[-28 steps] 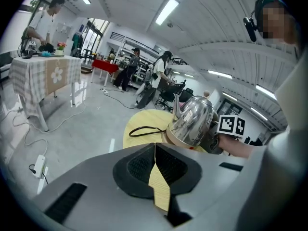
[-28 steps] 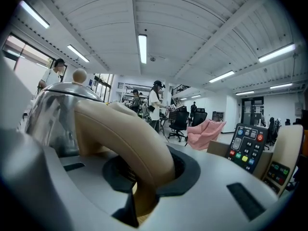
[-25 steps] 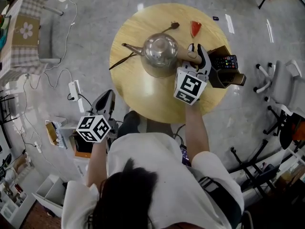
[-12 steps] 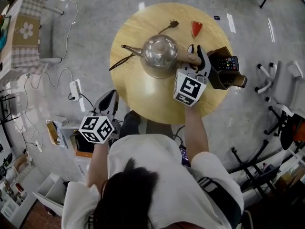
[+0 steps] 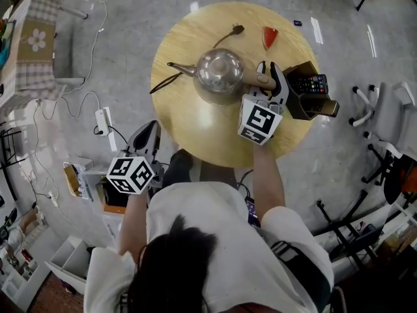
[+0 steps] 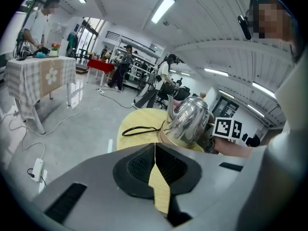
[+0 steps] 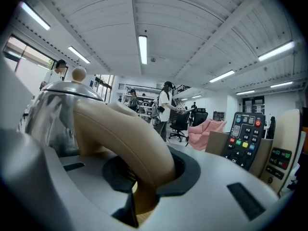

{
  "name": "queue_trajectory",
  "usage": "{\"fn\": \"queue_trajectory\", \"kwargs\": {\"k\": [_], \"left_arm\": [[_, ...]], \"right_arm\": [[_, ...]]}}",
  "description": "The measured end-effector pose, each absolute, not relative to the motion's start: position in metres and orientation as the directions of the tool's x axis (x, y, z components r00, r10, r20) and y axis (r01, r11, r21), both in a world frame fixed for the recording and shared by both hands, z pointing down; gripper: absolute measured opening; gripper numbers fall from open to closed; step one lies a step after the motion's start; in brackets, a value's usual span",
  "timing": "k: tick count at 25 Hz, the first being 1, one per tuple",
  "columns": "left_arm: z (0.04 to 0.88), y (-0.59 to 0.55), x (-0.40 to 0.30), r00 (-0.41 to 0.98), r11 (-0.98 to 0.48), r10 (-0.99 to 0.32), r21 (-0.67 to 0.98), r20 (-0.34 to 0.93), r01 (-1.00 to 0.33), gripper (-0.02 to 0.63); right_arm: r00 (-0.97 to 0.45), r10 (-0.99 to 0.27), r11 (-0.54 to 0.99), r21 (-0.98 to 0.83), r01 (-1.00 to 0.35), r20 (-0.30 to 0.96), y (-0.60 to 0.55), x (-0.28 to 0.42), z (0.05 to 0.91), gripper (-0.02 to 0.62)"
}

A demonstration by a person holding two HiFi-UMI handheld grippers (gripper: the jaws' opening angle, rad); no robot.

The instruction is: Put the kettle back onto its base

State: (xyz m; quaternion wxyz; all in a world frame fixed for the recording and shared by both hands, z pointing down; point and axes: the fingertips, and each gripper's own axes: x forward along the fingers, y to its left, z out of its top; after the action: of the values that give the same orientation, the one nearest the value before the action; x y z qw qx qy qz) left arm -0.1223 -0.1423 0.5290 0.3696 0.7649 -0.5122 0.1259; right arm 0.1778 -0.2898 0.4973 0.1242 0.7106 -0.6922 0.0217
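Observation:
A shiny steel kettle [image 5: 220, 75] stands upright in the middle of the round wooden table [image 5: 195, 132]. My right gripper [image 5: 268, 78] reaches it from the right and is shut on its tan handle [image 7: 125, 134], which fills the gap between the pads. Seen from the left gripper view, the kettle [image 6: 190, 119] sits over a tan round base [image 6: 164, 137] with a black cord [image 6: 137, 129] trailing left. My left gripper [image 5: 147, 137] hangs off the table at the lower left, its pads pressed together with nothing in them [image 6: 155, 160].
A cardboard box [image 5: 301, 106] holding a remote [image 5: 310, 83] stands just right of the right gripper. A red wedge [image 5: 268, 38] and a black plug [image 5: 237, 29] lie at the table's far side. A power strip [image 5: 102, 122] and cables lie on the floor at left.

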Motion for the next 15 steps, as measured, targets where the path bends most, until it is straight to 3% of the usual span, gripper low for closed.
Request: {"fn": "queue_trajectory", "kwargs": {"k": [15], "left_arm": [[0.5296, -0.1386, -0.1235, 0.443, -0.198, -0.691, 0.440, 0.571, -0.876, 0.028]], "right_arm": [[0.051, -0.976, -0.019, 0.148, -0.989, 0.211, -0.2828, 0.1805, 0.5023, 0.089]]}}
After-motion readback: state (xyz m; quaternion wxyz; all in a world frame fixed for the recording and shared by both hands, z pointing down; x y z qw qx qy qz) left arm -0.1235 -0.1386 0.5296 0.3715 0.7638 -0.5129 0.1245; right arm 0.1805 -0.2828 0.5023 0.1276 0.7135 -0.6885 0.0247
